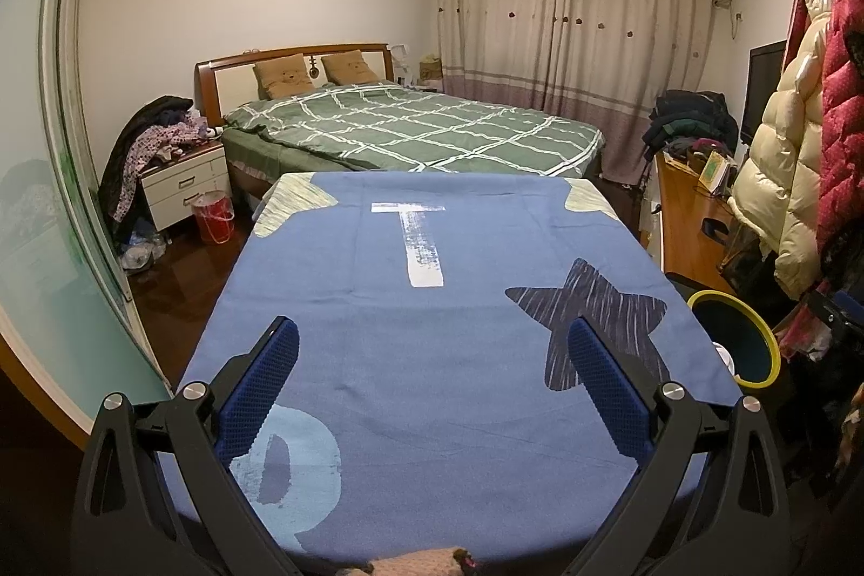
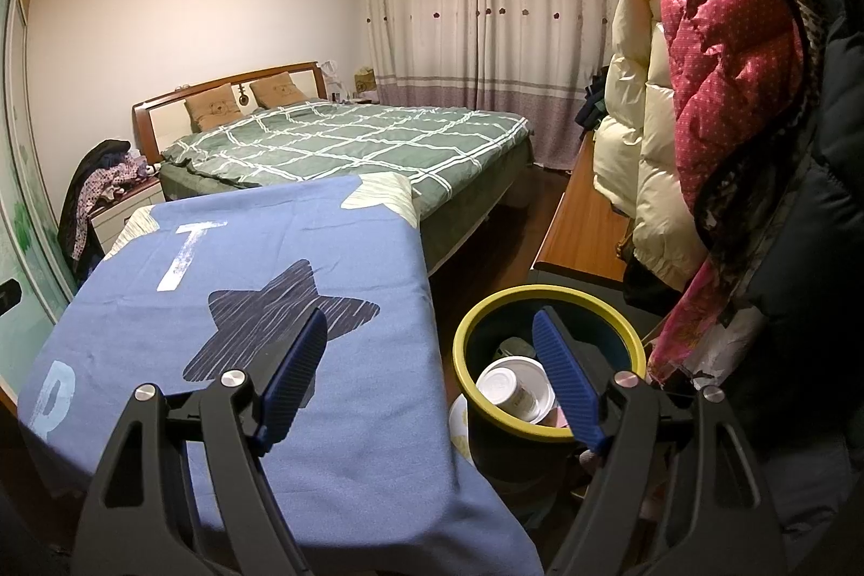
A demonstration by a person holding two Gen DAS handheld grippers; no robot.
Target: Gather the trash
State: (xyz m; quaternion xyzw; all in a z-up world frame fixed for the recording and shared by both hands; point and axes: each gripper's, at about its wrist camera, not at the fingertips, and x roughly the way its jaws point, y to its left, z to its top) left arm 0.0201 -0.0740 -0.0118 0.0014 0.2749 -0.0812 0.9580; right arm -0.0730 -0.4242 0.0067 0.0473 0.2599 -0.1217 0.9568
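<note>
Where jackets hang, blue tablecloth (image 1: 432, 306)

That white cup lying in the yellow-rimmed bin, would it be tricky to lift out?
The white cup looks thin-walled and empty, so probably light and easy to crush if squeezed hard. It lies tilted on its side in the bin, and being round it may roll or slip when nudged. Both grippers are open and hold nothing.
</note>
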